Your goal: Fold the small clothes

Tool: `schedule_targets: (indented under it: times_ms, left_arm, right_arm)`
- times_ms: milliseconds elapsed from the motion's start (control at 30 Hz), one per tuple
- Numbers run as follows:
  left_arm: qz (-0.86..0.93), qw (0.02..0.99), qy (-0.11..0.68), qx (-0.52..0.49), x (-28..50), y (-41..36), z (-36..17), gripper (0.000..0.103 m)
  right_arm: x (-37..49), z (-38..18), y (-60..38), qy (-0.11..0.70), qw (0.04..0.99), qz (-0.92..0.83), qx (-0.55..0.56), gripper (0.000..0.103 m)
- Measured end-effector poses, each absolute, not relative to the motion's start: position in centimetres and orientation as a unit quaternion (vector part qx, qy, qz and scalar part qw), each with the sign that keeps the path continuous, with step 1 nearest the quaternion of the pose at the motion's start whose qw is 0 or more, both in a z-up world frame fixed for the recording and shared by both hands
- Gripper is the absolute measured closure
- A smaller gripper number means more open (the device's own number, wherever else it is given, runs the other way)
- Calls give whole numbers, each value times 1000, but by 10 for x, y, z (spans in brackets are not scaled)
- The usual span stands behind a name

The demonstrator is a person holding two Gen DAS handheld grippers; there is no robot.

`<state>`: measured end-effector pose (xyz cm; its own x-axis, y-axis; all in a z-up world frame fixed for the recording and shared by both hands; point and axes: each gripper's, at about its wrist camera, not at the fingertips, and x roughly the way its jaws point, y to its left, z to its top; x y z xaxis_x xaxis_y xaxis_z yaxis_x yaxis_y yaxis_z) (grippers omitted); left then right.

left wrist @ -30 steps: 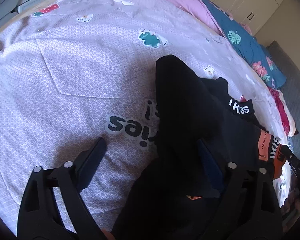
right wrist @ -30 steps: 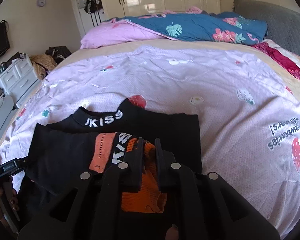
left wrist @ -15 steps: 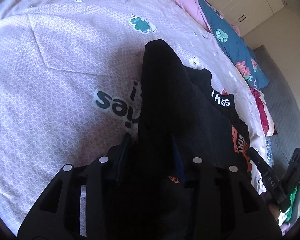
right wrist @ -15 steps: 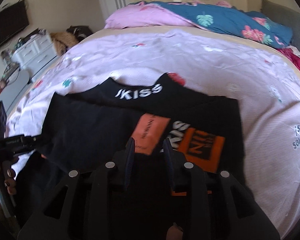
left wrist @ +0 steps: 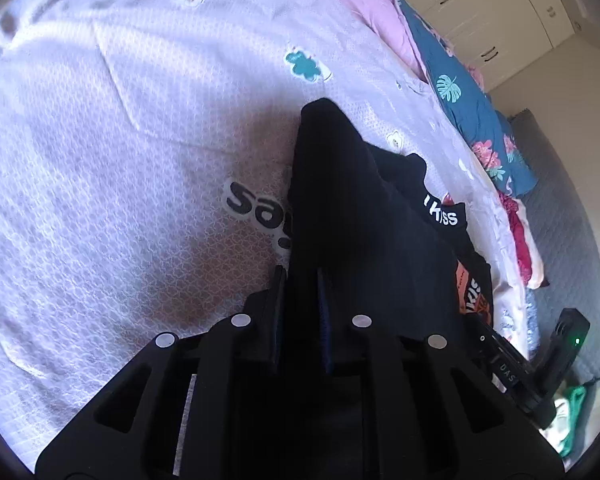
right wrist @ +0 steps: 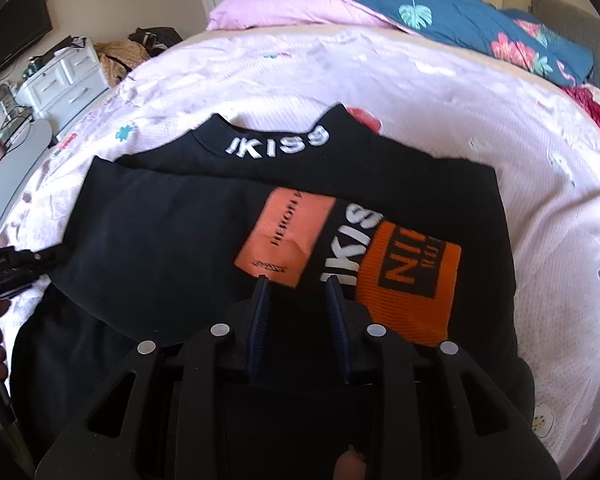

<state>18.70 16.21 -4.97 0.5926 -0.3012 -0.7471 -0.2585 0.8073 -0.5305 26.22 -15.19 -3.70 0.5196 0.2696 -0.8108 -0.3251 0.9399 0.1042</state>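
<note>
Ahead of your right claw (right wrist: 298, 282) the black top (right wrist: 172, 232) covers the bed; past its collar the pink sheet (right wrist: 420, 92) lies bare up to the pillow (right wrist: 284, 12) and blue quilt (right wrist: 460, 20). Left of your left claw (left wrist: 300, 276) the sheet is clear; on its right sits the other claw.

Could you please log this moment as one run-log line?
left gripper: shut on black top, just closed | right gripper: open above the top | top partly folded on bedspread
</note>
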Motion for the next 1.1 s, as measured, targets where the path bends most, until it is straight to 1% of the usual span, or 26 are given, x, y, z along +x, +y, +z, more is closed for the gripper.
schedule_targets:
  times_ms: [133, 233, 300, 400, 467, 533, 567, 600, 700, 767, 867, 933, 1033, 1100]
  left_arm:
    - [1, 852, 437, -289, 185, 161, -37, 91]
    - [20, 888, 396, -233, 177, 156, -9, 91]
    - [9, 900, 377, -216, 175, 147, 3, 91]
    - [-19, 903, 386, -187, 183, 124, 4, 91]
    - [-31, 897, 407, -172, 189, 109, -5, 91]
    - [-49, 884, 433, -170, 195, 98, -16, 85]
    - [-49, 877, 446, -170, 196, 95, -22, 74]
    - [-43, 874, 454, -167, 196, 94, -26, 66]
    - [-34, 874, 459, -153, 194, 93, -29, 66]
    - [-34, 874, 462, -147, 194, 93, -32, 66]
    - [-35, 870, 467, -155, 195, 94, -36, 66]
    - [-37, 869, 466, -162, 194, 96, -36, 66]
    - [-41, 868, 464, -171, 192, 99, -33, 65]
    - [-45, 867, 462, -180, 191, 101, -31, 61]
  right_arm:
    - [262, -39, -152, 467, 868, 166, -33, 77]
    - [256, -28, -152, 445, 878, 175, -30, 75]
    - [253, -18, -151, 424, 886, 184, -30, 75]
    - [248, -11, -148, 416, 885, 206, -25, 74]
    - [246, -10, -144, 414, 884, 215, -29, 69]
    - [244, -10, -141, 416, 881, 222, -32, 66]
    - [243, -11, -139, 419, 879, 224, -33, 66]
    - [243, -13, -138, 422, 878, 225, -34, 65]
    - [246, -19, -139, 433, 874, 220, -35, 64]
    - [249, -25, -141, 445, 871, 208, -37, 59]
    - [255, -38, -147, 471, 860, 193, -31, 59]
    - [254, -40, -145, 471, 861, 189, -36, 58]
    - [250, -36, -141, 462, 864, 195, -44, 52]
    - [249, -33, -142, 458, 866, 197, -39, 48]
